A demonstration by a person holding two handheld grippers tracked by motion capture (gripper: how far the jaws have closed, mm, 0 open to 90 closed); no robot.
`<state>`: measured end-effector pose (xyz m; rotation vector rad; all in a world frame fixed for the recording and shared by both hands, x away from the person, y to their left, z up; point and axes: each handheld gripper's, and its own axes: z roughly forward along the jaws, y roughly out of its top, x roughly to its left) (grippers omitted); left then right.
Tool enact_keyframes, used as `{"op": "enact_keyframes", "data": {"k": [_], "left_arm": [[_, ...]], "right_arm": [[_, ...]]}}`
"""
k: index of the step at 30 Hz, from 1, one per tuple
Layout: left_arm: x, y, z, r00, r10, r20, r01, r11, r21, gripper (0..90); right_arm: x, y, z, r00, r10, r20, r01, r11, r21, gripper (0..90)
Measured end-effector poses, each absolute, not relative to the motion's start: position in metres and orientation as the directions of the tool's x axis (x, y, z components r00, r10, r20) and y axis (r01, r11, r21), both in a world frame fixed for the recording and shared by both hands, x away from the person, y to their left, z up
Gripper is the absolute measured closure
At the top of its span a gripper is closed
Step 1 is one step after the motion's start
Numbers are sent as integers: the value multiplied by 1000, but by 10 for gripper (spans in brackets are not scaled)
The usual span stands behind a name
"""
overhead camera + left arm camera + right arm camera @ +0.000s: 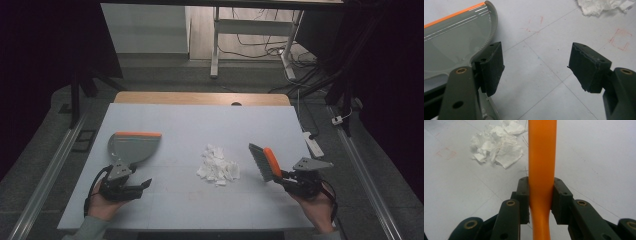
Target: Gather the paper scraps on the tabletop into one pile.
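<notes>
A grey dustpan [134, 145] with an orange lip lies flat at the table's left. Just behind it my left gripper [143, 185] stands open, its jaws wide apart over bare table. In the left gripper view the dustpan [454, 42] lies beside the left jaw of this gripper [536, 67]. A pile of torn white paper scraps [218, 167] sits mid-table; the paper scraps [599, 6] are also at that view's top right. My right gripper [283, 177] is shut on the orange handle of a small brush [264, 161], its bristles facing the pile. In the right gripper view the gripper [541, 195] clamps the brush handle [541, 157], with the paper scraps [497, 146] ahead to its left.
The pale table board [200, 120] has faint red pen marks [621, 38]. A white power strip [314, 144] lies at its right edge. Beyond the far edge stand a white desk frame [216, 45] and loose cables [260, 50] on the floor.
</notes>
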<state>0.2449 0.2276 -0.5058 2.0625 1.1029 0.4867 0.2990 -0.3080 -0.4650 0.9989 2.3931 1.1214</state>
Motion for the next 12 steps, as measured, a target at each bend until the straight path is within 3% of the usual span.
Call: {"op": "enact_keyframes", "data": {"k": [12], "left_arm": [[244,227,-506,563,826,-10,548,-364,754,281]], "right_arm": [[298,-309,-464,-710,703,38,461,423,780,708]]}}
